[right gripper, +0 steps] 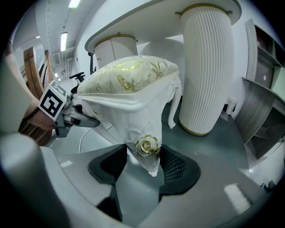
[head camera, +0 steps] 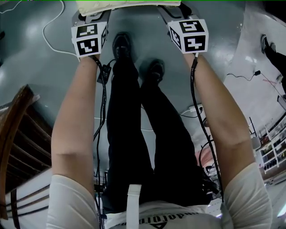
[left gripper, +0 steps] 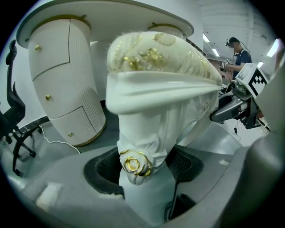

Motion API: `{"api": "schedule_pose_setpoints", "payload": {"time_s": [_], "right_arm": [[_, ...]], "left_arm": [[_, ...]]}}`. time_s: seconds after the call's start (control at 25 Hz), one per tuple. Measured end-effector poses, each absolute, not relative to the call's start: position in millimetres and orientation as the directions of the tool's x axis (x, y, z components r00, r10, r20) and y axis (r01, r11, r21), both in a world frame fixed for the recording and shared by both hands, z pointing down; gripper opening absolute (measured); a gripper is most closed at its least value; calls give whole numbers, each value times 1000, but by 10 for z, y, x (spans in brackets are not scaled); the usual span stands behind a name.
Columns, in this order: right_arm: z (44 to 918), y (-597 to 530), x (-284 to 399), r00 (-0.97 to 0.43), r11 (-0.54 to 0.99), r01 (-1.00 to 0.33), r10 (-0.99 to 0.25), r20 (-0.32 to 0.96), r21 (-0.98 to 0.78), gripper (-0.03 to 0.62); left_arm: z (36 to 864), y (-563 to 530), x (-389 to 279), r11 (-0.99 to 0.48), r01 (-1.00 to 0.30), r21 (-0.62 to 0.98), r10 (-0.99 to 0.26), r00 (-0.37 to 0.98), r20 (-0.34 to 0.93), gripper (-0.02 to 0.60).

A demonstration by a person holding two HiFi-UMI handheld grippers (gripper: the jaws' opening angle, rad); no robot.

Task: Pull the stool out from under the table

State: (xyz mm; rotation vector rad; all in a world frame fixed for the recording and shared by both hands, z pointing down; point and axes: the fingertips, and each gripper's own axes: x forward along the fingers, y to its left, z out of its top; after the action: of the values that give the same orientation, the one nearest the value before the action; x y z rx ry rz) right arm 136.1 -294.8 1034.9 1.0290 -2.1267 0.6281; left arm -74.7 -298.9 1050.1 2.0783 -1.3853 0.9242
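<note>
the stool (head camera: 127, 4) sits at the top centre of the head view, just ahead of both grippers, its cushioned seat running left to right between them. the left gripper (left gripper: 144, 171) is clamped on one front leg (left gripper: 147, 196) just below its carved gold rose (left gripper: 133, 164). the right gripper (right gripper: 144, 164) grips the other front leg the same way, so neither hand is nearer. the bench (right gripper: 147, 22) arches behind and above the seat, its fluted pedestal (right gripper: 207, 67) at the upper right of the right gripper view. the seat looks largely out from beneath it. the pull, i judge, should run straight down the head frame toward the person's shoes (head camera: 121, 44), both hands drawing evenly so the stool does not swing.
</note>
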Motion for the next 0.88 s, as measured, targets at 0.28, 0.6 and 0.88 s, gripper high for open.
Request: {"api": "schedule_pose_setpoints", "payload": {"time_s": [0.28,0.6,0.88], "right_arm": [[10448,-2518,1481,-460,571,-809,-467,756,-139,224],[10420,-1892,1590,-445,553,-822,-477,758,-135,220],[10352,-1265,1577,-434,522,-842,-505,746,-136,219]], "left_arm": [[10598,-2585,-629,-381,-924,41,-591,277,758,298],[10584,-2038,-520,-396,-917,50,-585,294,756,298],[10504,-1503,-515,-429,-902,42,-596,318,738,296]]}}
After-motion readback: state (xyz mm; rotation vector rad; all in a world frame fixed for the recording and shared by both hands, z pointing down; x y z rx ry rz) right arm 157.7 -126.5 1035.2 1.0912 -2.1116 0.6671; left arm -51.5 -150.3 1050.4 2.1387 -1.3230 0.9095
